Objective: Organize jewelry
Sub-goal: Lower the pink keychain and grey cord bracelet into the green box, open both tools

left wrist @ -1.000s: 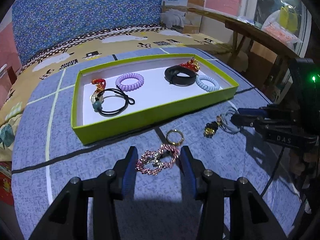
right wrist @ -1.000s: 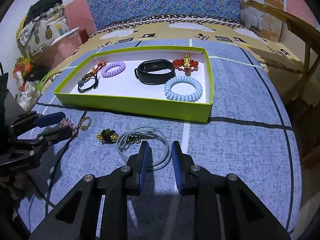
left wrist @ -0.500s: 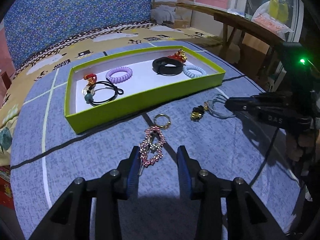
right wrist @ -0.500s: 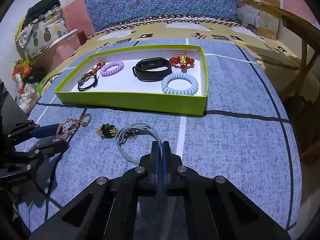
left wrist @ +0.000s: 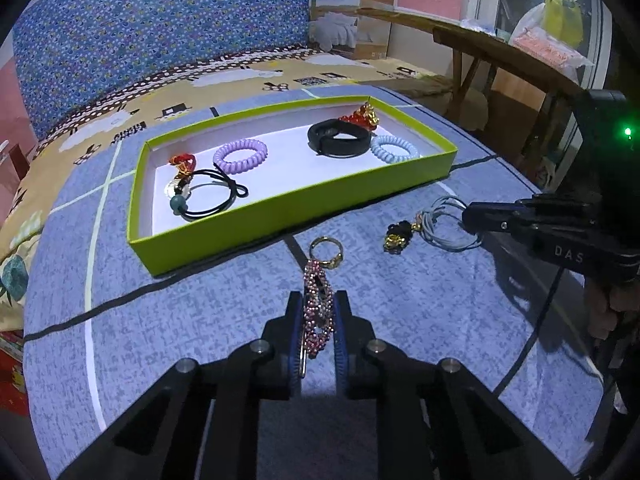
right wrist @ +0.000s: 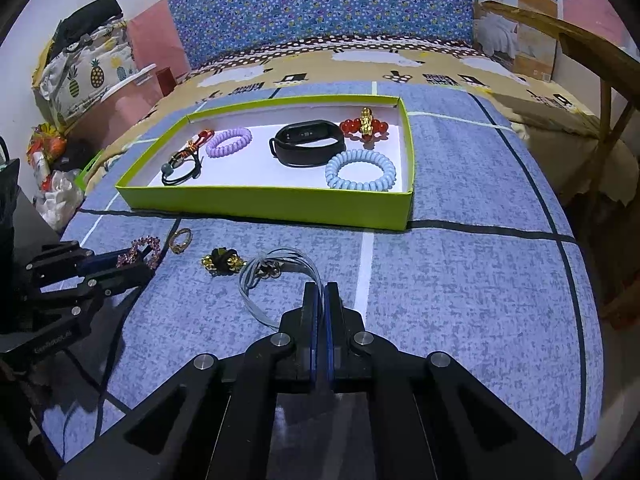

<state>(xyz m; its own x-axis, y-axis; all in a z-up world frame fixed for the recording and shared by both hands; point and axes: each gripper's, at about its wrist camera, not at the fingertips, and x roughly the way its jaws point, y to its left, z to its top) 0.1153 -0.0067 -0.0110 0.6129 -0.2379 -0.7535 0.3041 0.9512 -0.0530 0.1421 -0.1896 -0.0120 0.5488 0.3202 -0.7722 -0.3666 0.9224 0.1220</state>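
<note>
- Since a second ago, both pairs of fingers have been drawn inward — the wide gaps seen around the jewelry then are gone
- Between the pads of the left gripper (left wrist: 318,300) the pink beaded keychain (left wrist: 318,304) is seen, squeezed into a narrow upright strip; the jaws are closing and the pads are pressed on its sides
- Its gold ring (left wrist: 326,248) is left lying ahead of the fingertips on the blue cloth (left wrist: 400,320), pointing toward the green tray (left wrist: 280,216)
- The right gripper (right wrist: 320,294) is clenched fully, with a strand of the grey cord loop (right wrist: 276,276) pinched between its tips; the rest of the loop is spread to the left of the fingers
- A black and gold charm (right wrist: 222,262) is found just beside that loop, on the cloth in front of the tray
- Inside the tray are laid a purple coil tie (right wrist: 229,142), a black wristband (right wrist: 308,148), a pale blue coil tie (right wrist: 360,170), a red bead bracelet (right wrist: 364,126) and a black elastic tie (right wrist: 180,168)
- "DAS" is read in the left view on the side of the right gripper — and "WOOL QUILT" on the cardboard box (left wrist: 352,16) at the back
</note>
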